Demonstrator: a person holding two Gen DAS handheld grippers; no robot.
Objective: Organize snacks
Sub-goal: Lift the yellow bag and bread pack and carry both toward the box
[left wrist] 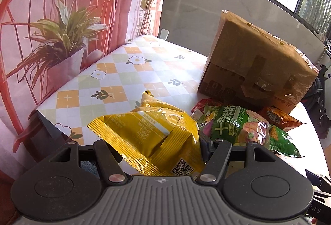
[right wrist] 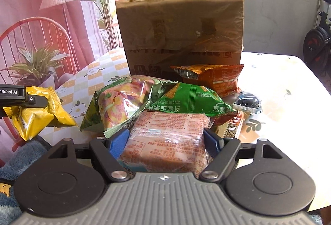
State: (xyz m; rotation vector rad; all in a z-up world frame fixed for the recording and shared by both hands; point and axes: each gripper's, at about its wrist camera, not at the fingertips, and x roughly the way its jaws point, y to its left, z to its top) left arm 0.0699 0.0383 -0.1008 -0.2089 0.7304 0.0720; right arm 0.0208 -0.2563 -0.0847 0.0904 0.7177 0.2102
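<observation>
Yellow foil marks the snack packet (left wrist: 153, 133) clamped in the left tool (left wrist: 157, 148) low in the left wrist view; in the right wrist view the same packet (right wrist: 39, 113) hangs at the left edge, off the table's corner. Low in that view, the right tool (right wrist: 165, 140) has its blue pads pressed on both sides of a pink-orange wrapped packet (right wrist: 167, 138). Beyond it a heap of snacks lies on the table (right wrist: 279, 84): two green bags (right wrist: 192, 100), an orange bag (right wrist: 215, 78). Behind them stands a brown cardboard box (right wrist: 180, 28), upper middle.
</observation>
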